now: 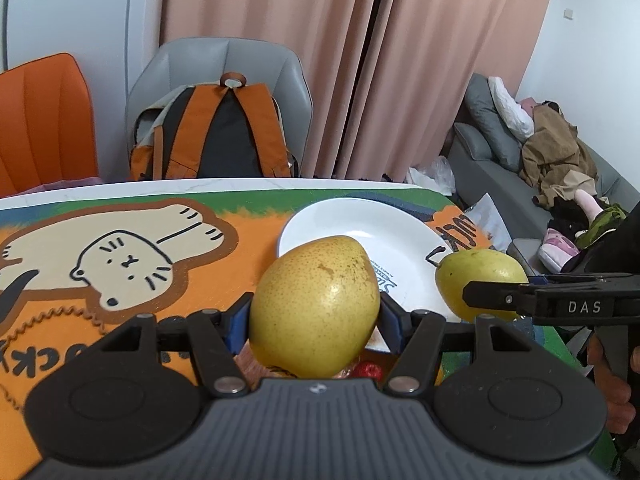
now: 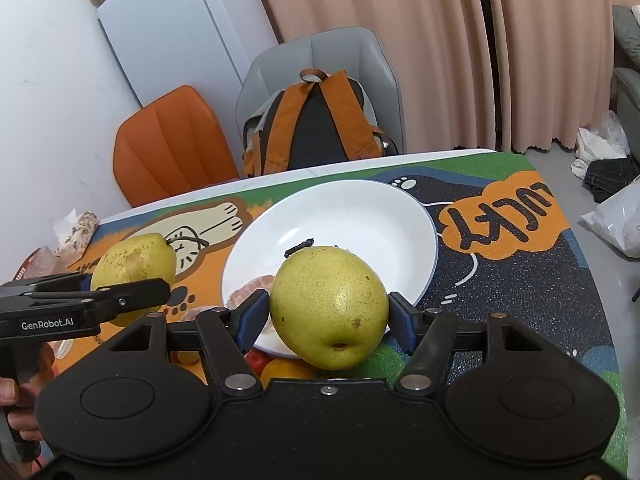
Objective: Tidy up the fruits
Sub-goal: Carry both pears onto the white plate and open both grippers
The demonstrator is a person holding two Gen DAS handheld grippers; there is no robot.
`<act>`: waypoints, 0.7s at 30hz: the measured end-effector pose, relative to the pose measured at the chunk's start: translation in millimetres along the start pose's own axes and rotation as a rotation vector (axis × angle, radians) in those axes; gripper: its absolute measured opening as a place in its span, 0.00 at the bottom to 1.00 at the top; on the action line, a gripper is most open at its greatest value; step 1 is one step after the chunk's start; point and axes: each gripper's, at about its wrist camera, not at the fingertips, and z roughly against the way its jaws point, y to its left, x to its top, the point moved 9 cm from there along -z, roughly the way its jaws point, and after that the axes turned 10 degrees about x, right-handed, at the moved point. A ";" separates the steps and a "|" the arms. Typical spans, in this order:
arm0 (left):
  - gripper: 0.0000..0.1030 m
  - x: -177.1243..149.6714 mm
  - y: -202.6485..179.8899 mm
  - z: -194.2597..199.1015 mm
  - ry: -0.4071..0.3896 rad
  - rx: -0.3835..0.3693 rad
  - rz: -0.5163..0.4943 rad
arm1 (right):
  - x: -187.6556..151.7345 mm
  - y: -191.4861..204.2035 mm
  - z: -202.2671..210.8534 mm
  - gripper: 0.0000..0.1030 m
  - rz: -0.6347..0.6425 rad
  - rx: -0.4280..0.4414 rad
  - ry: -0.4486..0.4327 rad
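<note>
Two pears were in the air above the table (image 2: 520, 288), one clamped in each claw. The left claw (image 1: 314, 322) gripped a yellow pear (image 1: 316, 306) between its blue pads, at the near rim of a white plate (image 1: 372, 224). The right claw (image 2: 328, 320) held a greener pear (image 2: 330, 306), dark stem pointing up and away, over the near edge of the same plate. Each pear also showed in the other camera, beside that claw's black finger. Both fruits had speckled skin with small brown marks; the left one was more golden and scuffed. The plate sat on a bright cartoon cat mat (image 1: 120, 264); something pale pink, possibly peeled fruit, lay on the plate's near side, and red and orange fruit peeked from under the claws, too hidden to name. To do this step well, each pear should probably be lowered until it rests on the plate before the pads part, and placed apart from the other, since round fruit could roll off the shallow rim.
</note>
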 end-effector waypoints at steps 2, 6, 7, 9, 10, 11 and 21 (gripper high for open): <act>0.60 1.6 -2.6 -6.4 0.011 -0.005 -0.002 | 1.4 -1.5 -4.2 0.59 0.001 -0.001 0.007; 0.60 5.6 -6.8 -20.1 0.026 -0.011 -0.010 | 4.8 -4.8 -13.3 0.59 -0.002 0.002 0.021; 0.60 7.1 -7.4 -23.5 0.030 -0.012 -0.010 | 5.2 -5.3 -16.1 0.59 -0.001 0.001 0.025; 0.60 9.6 -7.9 -29.5 0.034 -0.012 -0.012 | 5.5 -6.1 -21.9 0.59 -0.001 0.003 0.034; 0.60 10.6 -8.5 -31.6 0.034 -0.013 -0.012 | 5.0 -6.4 -25.1 0.59 -0.003 0.005 0.038; 0.61 11.6 -8.8 -34.0 0.035 -0.013 -0.013 | 4.1 -6.8 -28.9 0.59 -0.006 0.008 0.043; 0.61 14.7 -16.1 -63.0 0.070 -0.023 -0.022 | 1.5 -9.6 -41.2 0.59 0.007 0.005 0.067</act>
